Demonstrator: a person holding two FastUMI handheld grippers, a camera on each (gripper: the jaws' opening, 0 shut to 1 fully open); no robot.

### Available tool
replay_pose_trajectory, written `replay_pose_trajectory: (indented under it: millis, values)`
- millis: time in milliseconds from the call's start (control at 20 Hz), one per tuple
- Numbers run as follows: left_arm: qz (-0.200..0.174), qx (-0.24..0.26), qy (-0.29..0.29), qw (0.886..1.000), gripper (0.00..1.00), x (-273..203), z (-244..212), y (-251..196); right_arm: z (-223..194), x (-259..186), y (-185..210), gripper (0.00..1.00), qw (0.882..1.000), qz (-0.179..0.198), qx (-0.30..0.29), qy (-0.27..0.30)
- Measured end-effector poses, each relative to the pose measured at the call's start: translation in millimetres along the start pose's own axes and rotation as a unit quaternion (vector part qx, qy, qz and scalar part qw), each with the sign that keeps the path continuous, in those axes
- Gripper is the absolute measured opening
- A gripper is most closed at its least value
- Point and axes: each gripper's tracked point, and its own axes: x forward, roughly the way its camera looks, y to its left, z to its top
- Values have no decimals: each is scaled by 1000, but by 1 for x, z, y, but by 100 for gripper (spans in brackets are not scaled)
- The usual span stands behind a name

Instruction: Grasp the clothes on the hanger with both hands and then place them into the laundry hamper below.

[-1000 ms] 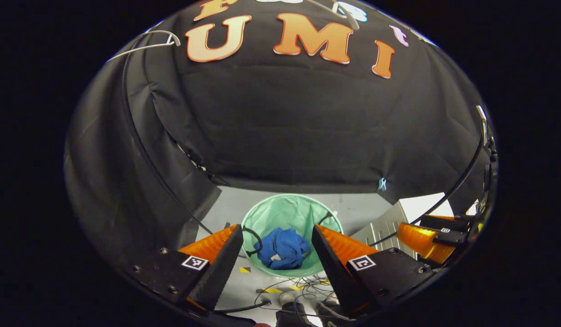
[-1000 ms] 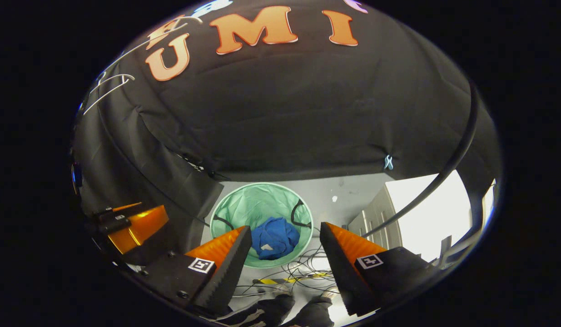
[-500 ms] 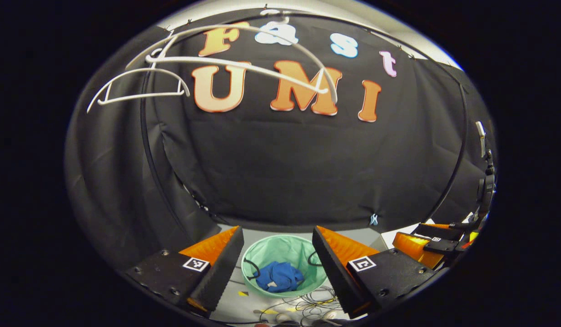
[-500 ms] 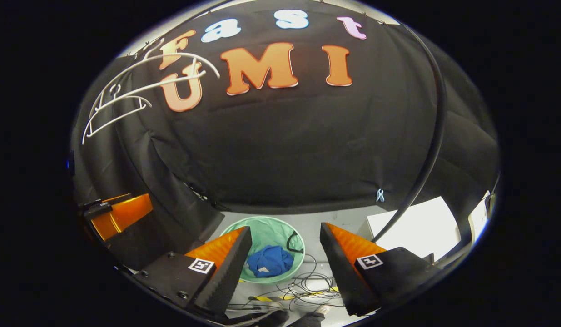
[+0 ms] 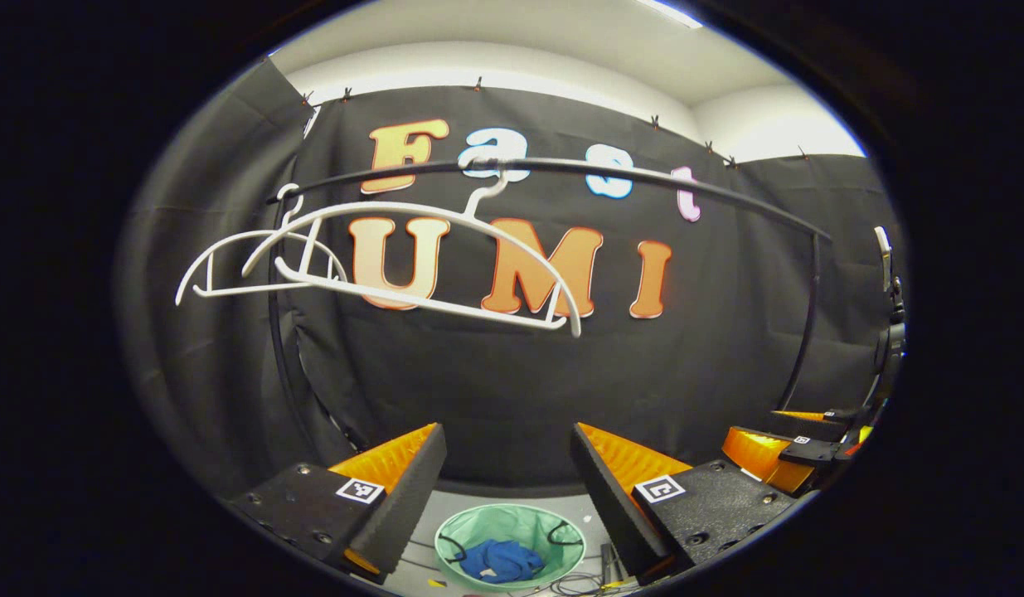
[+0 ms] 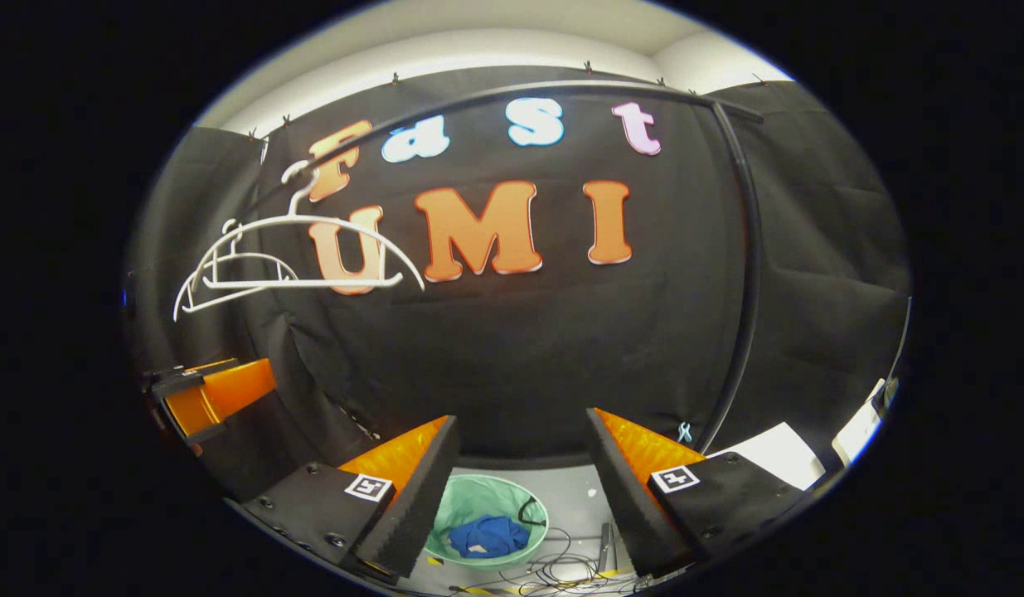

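Observation:
A crumpled blue garment lies inside the round green laundry hamper on the floor, far below both grippers. Two bare white hangers hang on the black rail. My left gripper is open with nothing between its fingers, aimed at the booth wall above the hamper. Likewise my right gripper is open and holds nothing. The right gripper appears at the right of the left gripper view; the left gripper appears at the left of the right gripper view.
Loose cables lie on the grey floor beside the hamper. A white cabinet stands at the right, past the rail's upright post. Black cloth walls close the booth behind and at the left.
Both grippers have risen and tilted up. The hamper has slid to the bottom of each view, and the rail with its bare hangers has come fully into sight.

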Motion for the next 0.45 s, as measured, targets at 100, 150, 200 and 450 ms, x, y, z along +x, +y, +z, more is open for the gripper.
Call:
replay_pose_trajectory:
  millis: [100,150,200,450]
  values:
    - [-7,-6,-22,1000,93,-1,17,-4,20,-5,0,89,1000,0,1,-20]
    - [-9,-7,-29,1000,98,-1,24,-6,30,-7,-2,89,1000,-1,-1,-29]
    - [-12,-9,-33,999,95,-2,28,-8,38,-8,-4,89,999,-4,-4,-37]
    - [-12,-7,-42,999,92,3,37,-11,54,-19,-18,100,998,-18,-10,-59]
